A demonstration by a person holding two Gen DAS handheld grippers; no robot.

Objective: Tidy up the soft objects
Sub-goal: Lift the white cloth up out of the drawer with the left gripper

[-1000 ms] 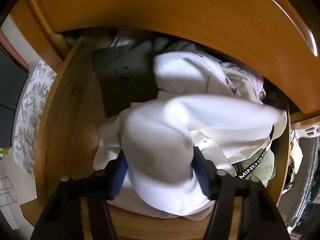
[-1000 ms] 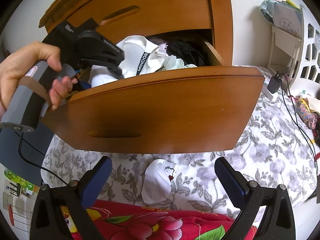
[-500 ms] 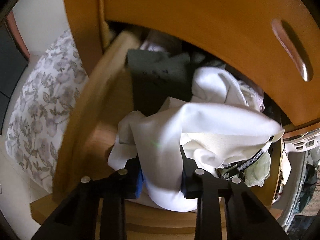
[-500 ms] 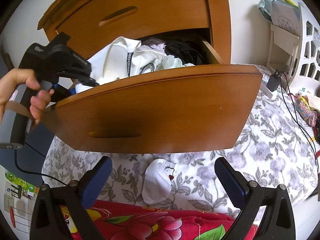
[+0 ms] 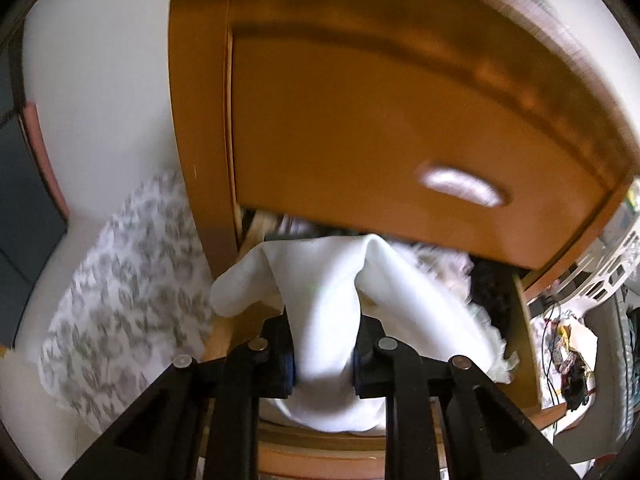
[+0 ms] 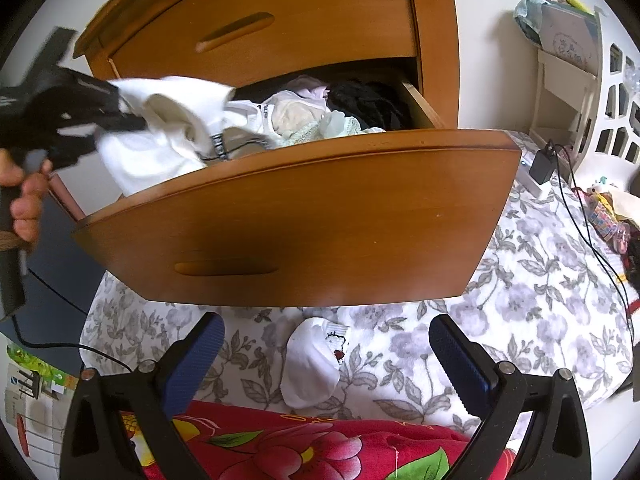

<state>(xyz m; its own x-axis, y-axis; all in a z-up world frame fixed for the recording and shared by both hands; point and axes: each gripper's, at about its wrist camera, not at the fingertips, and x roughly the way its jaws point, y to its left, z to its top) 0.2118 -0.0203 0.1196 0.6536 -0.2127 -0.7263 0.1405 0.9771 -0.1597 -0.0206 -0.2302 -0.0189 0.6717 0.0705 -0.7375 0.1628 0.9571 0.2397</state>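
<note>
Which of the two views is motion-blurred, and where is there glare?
Left wrist view: smeared throughout, glare blowing out the wooden upper drawer's slot handle. Right wrist view: mostly sharp; only the left tool gripping the white cloth garment is blurred.

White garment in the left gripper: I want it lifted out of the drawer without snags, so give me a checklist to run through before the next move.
1. Left gripper grips the white garment: ok, cloth between the closing jaws.
2. Garment clear of the open drawer: not ok, part trails inside.
3. Nothing tangled with it: cannot tell, a banded piece lies against it.
4. Right gripper free: ok, open and empty.
5. White sock on the floral bedspread out of the way: ok.
</note>
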